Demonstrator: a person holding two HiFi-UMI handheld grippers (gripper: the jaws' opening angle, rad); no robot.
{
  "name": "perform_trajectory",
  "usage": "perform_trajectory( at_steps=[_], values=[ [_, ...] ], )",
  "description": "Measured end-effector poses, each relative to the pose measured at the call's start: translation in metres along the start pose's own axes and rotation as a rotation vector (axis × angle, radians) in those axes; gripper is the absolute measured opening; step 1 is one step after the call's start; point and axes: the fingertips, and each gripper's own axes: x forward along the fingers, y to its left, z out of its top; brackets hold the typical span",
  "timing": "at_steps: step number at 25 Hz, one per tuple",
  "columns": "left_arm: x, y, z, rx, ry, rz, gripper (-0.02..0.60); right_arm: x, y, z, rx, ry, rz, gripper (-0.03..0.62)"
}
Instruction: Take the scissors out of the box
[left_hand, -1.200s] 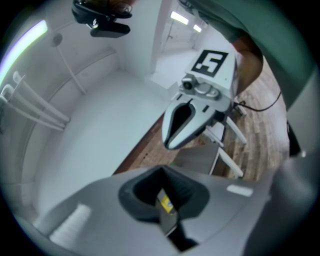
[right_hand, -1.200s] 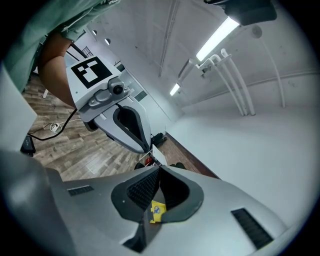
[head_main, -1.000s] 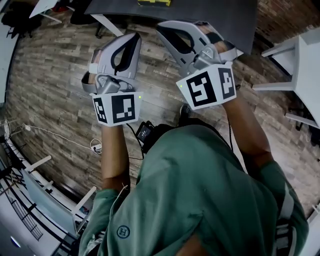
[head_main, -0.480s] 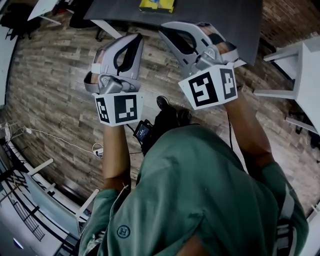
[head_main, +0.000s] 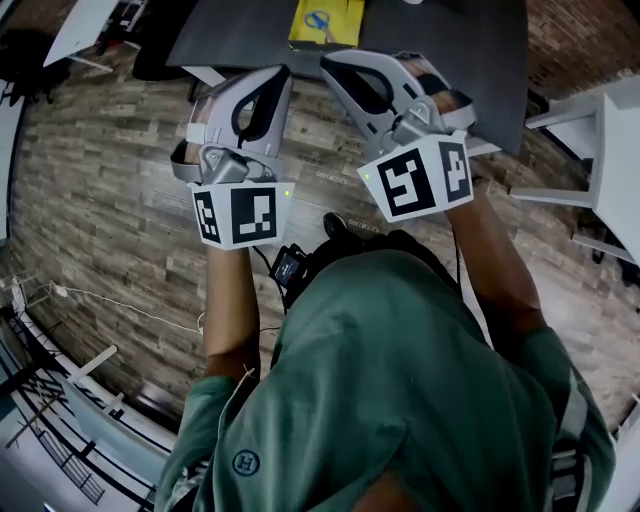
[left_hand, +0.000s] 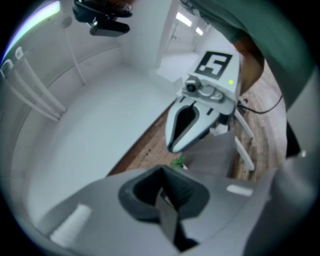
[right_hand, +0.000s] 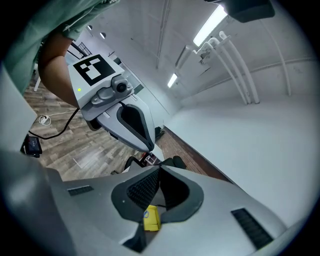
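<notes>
A yellow box (head_main: 325, 22) lies on the dark table (head_main: 450, 40) at the top of the head view, with the blue handles of the scissors (head_main: 318, 19) showing in it. Both grippers are held out above the wooden floor, short of the table's near edge. My left gripper (head_main: 274, 76) is shut and empty; its pads meet (left_hand: 161, 172) in its own view. The right gripper (head_main: 332, 62) is also shut with nothing in it. In the right gripper view the yellow box (right_hand: 151, 218) shows small, low between the jaws. Each gripper view also shows the other gripper alongside.
White furniture legs and a white tabletop (head_main: 600, 130) stand at the right. A white cable (head_main: 130, 305) lies on the plank floor at the left. A small black device (head_main: 288, 266) hangs at the person's waist. Metal racks line the lower left corner.
The dark table and the yellow box have slid further into view at the top. Both grippers have moved forward together toward the table's edge, still shut.
</notes>
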Motion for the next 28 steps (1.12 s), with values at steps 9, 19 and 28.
perform_trajectory(
  at_steps=[9, 19, 28],
  values=[
    [0.035, 0.016, -0.024, -0.010, -0.024, -0.024, -0.002, 0.037, -0.018, -0.016, 0.010, 0.028, -0.006, 0.008],
    [0.102, 0.036, -0.058, -0.022, 0.039, -0.023, -0.002, 0.092, -0.051, -0.065, 0.040, 0.002, 0.038, 0.008],
    [0.173, 0.044, -0.080, -0.035, 0.098, -0.005, -0.002, 0.135, -0.082, -0.116, 0.044, -0.036, 0.095, 0.008]
  ],
)
